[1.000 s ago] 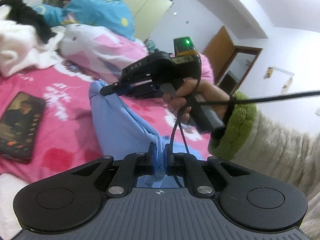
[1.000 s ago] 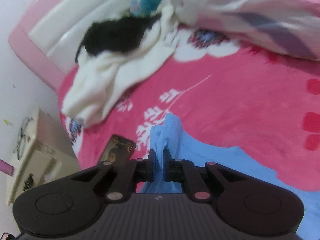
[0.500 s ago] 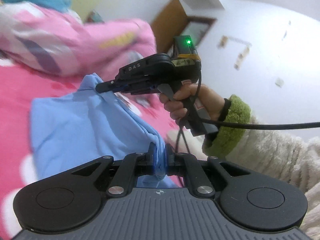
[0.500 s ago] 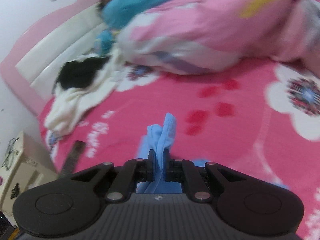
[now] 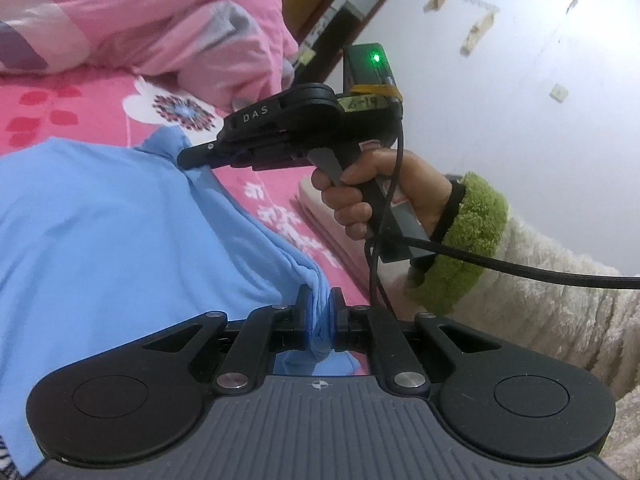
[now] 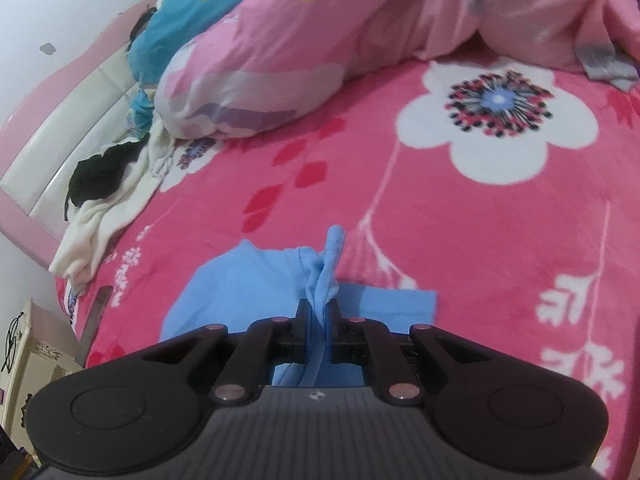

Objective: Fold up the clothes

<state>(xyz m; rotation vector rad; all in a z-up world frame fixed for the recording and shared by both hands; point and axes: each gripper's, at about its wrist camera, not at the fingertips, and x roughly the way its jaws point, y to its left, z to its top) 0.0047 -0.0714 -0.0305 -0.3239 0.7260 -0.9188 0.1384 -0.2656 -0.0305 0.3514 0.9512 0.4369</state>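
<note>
Your left gripper (image 5: 319, 314) and right gripper (image 5: 188, 157) each had a bunched edge of the garment (image 5: 120, 232) between closed jaws, the cloth stretched between them above the bed (image 6: 460, 240). Behind the garment lay a heaped quilt (image 6: 320, 40). At the far left, by the headboard (image 6: 60, 128), a pile of clothes (image 6: 104, 188) rested on the bed, well apart from the garment.

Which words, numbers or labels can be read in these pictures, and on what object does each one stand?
"DAS": white letters on the black body of the right gripper, left wrist view.
"6-19": handwritten on the yellow tape on that gripper's top unit.
Nothing readable in the right wrist view.
</note>
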